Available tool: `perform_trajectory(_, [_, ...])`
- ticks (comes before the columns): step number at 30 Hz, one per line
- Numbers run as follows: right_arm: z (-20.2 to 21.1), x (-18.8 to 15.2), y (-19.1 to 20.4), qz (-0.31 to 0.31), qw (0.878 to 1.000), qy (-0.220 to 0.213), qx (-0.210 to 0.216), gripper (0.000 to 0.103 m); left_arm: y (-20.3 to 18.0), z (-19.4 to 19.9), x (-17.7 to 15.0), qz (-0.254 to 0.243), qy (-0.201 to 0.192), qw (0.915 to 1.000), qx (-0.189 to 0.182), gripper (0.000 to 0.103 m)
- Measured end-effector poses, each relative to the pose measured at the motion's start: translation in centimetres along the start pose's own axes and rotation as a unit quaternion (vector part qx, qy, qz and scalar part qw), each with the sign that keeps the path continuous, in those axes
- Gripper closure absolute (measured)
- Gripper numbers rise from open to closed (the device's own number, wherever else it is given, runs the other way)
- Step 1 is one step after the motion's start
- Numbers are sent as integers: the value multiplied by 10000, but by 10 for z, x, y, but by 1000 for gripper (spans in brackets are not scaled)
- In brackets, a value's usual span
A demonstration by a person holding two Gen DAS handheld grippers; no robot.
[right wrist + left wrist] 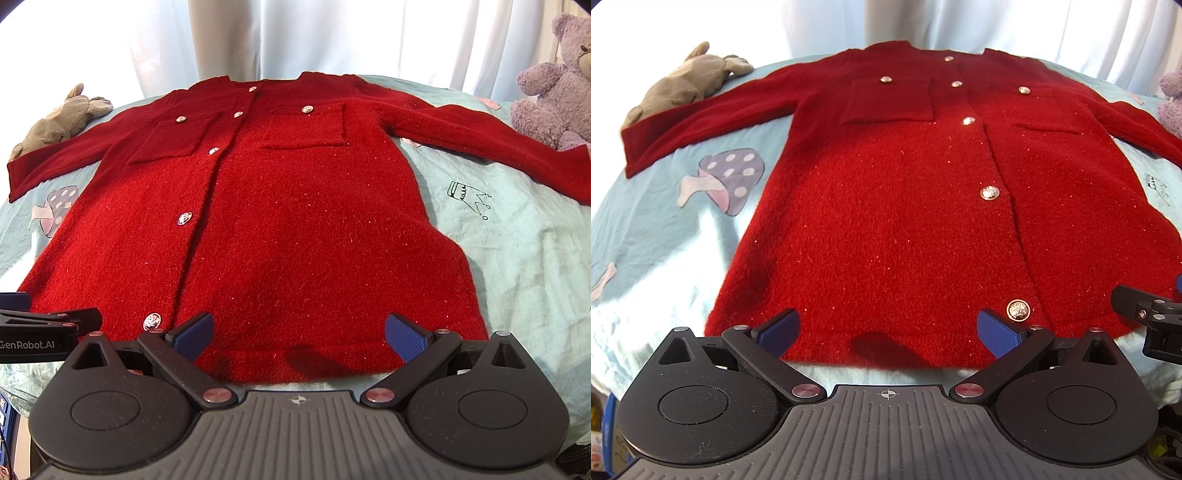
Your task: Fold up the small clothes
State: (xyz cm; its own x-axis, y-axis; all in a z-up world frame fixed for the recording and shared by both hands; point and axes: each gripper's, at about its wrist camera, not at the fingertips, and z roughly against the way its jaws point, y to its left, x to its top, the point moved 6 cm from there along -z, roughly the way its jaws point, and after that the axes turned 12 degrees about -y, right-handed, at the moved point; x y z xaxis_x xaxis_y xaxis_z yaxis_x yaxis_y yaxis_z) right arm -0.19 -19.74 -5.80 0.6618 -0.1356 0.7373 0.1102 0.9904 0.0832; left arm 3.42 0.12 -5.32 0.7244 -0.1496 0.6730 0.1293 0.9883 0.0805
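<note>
A red knitted cardigan (905, 206) (295, 229) with gold buttons and two chest pockets lies flat, front up, on a light blue bedsheet (665, 229) (517, 251), both sleeves spread out sideways. My left gripper (886, 332) hovers over the left part of its hem, jaws wide apart, nothing between the blue pads (779, 328). My right gripper (299, 336) stands open over the right part of the hem, pads (404, 338) apart and empty. Each gripper shows at the edge of the other's view: the right gripper (1148, 321), the left gripper (44, 332).
A grey soft toy (683, 81) (59, 118) lies beyond the left sleeve. A purple teddy bear (554, 88) (1171, 99) sits at the far right beside the right sleeve's cuff. White curtains (295, 37) hang behind the bed. The sheet has mushroom (727, 181) and crown prints.
</note>
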Motion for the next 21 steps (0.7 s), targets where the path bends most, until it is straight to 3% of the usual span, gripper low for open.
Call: perform_trajectory(21, [-2, -1, 0, -13, 10000, 27, -8, 4, 0, -4, 1, 8, 79, 10000, -13, 0])
